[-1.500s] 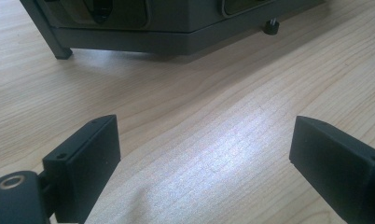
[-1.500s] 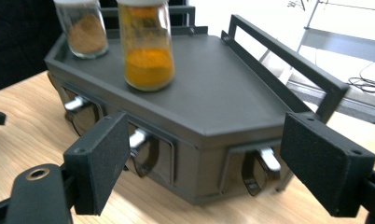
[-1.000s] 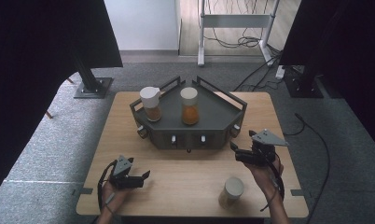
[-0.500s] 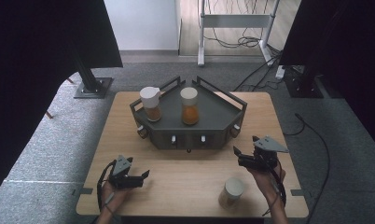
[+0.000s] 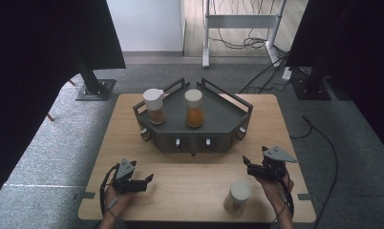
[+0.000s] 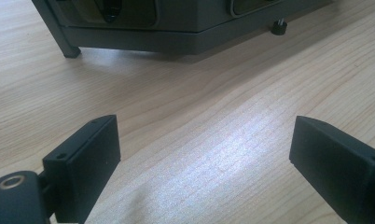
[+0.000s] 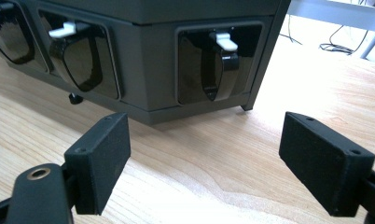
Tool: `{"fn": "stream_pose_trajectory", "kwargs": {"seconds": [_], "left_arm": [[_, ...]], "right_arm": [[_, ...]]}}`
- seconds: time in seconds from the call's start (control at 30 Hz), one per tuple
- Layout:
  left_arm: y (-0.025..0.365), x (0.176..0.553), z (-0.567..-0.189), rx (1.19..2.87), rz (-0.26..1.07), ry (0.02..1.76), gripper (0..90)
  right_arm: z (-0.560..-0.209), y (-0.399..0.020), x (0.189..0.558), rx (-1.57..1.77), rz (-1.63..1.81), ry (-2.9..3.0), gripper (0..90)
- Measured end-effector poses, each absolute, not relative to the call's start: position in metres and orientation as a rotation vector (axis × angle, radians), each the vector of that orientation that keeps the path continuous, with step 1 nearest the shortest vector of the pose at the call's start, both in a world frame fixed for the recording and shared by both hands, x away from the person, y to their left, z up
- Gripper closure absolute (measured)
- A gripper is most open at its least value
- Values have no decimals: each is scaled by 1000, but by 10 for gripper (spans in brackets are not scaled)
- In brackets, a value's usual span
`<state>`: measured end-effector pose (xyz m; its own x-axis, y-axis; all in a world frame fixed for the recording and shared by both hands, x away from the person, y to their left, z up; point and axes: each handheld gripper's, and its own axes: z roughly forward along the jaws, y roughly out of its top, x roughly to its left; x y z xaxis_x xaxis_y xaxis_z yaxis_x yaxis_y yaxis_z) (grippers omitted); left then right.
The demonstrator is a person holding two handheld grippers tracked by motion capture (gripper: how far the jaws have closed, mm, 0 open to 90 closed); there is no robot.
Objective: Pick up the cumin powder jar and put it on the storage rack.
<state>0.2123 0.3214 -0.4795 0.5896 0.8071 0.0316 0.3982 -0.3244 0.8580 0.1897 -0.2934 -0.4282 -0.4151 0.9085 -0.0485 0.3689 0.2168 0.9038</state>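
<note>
Pale wood grain runs across the bench, where a dark grey angular metal rack sits toward the far edge — two white-lidded jars of orange powder stand on top. A third white-lidded jar stands near the front edge. The left gripper sits by the front-left corner and the right gripper near the right edge — both with jaws wide apart, holding nothing.

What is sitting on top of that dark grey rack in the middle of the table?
Two white-lidded jars stand on the grey rack: the left jar and the right jar with orange contents. What fills the left jar is harder to tell.
</note>
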Motion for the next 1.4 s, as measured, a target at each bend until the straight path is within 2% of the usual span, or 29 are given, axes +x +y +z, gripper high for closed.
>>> {"fn": "stream_pose_trajectory", "kwargs": {"seconds": [0.67,1.4], "left_arm": [[321,214,-480,1944,585,968,87],[323,214,-480,1945,588,963,88]], "right_arm": [[-460,-288,191,1207,1078,1942,156],[-474,-294,196,1287,1019,1985,142]]}}
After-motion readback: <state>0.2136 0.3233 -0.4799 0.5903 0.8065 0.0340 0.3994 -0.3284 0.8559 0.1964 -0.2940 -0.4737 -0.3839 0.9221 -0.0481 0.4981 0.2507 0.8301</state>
